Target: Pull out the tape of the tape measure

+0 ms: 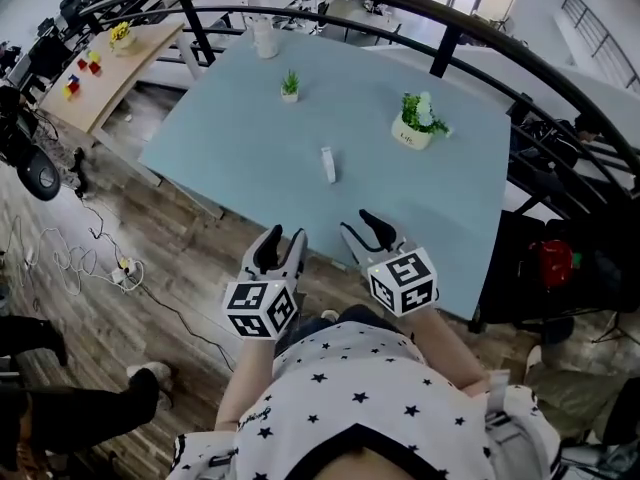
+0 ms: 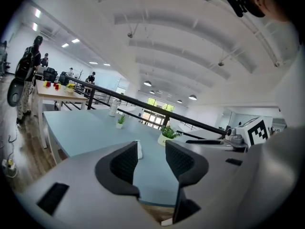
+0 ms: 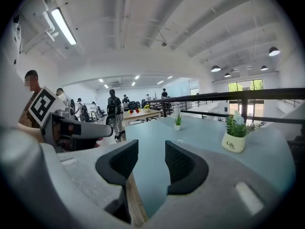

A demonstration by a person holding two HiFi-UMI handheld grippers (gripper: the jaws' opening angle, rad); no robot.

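Head view: the task has not started. The tape measure, a small white case, lies alone near the middle of the bench, well apart from both tools and untouched, with no tape drawn out that I can see.

The left gripper and right gripper hover side by side at the near edge of the bench. Each gripper view shows its jaws apart with nothing between them. In the left gripper view the case appears far off in the gap.

Judgement: this is the approach step. Next, one gripper needs to reach forward and clamp the case to steady it. The other must then catch the tape's end, which is too small to locate here.

Surface: pale blue-grey top, matt and flat. It also carries a small potted plant and a larger white-potted plant, both beyond the case.

Room: open office with a wood floor, a black railing behind the bench, and people at a distance.
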